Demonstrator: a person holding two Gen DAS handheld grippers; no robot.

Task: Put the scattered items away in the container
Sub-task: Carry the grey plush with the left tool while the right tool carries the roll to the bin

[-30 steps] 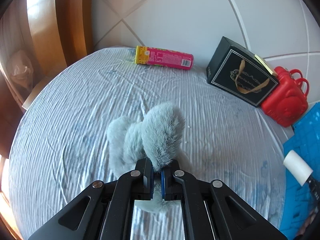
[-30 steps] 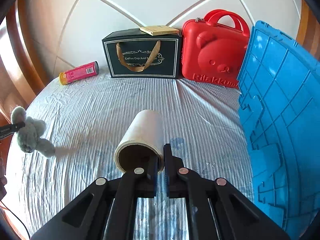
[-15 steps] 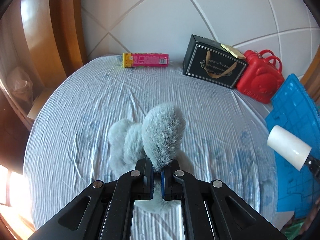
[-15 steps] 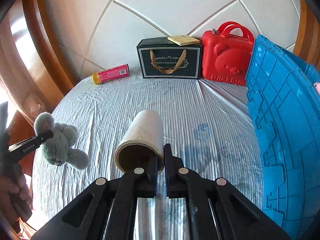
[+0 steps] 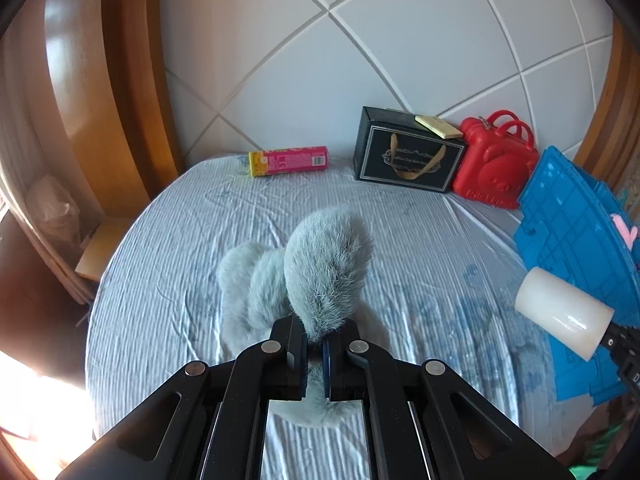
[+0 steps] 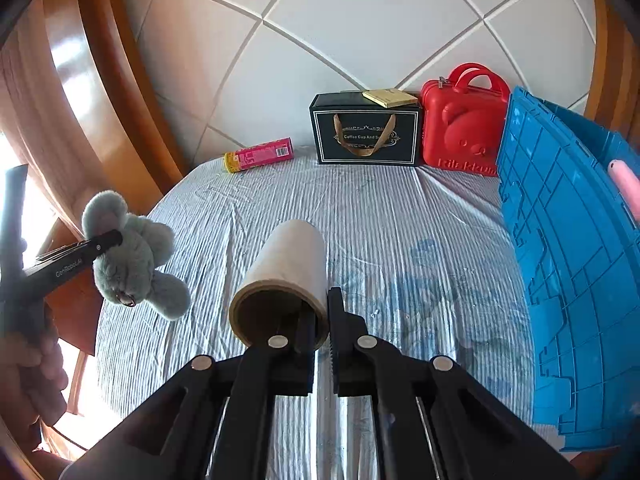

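My left gripper [image 5: 315, 344] is shut on a grey plush mouse [image 5: 320, 268] and holds it high above the striped bed sheet [image 5: 180, 248]; the plush mouse also shows in the right wrist view [image 6: 136, 256] at the left. My right gripper [image 6: 320, 320] is shut on the wall of a white paper roll [image 6: 288, 272], lifted off the sheet; the roll also shows in the left wrist view [image 5: 564, 312]. The blue plastic crate [image 6: 568, 248] stands at the right, with something pink [image 6: 626, 188] inside it.
A pink and yellow tube [image 6: 260, 155] lies at the back left. A black gift box [image 6: 366, 132] with a yellow pad [image 6: 390, 97] on top and a red bear case [image 6: 464, 124] stand against the white padded headboard [image 6: 320, 20]. Wooden frame [image 6: 104, 80] at left.
Both grippers have risen and pulled back from the bed with their loads. The plush has come nearer to the roll, and more of the crate's inside shows.
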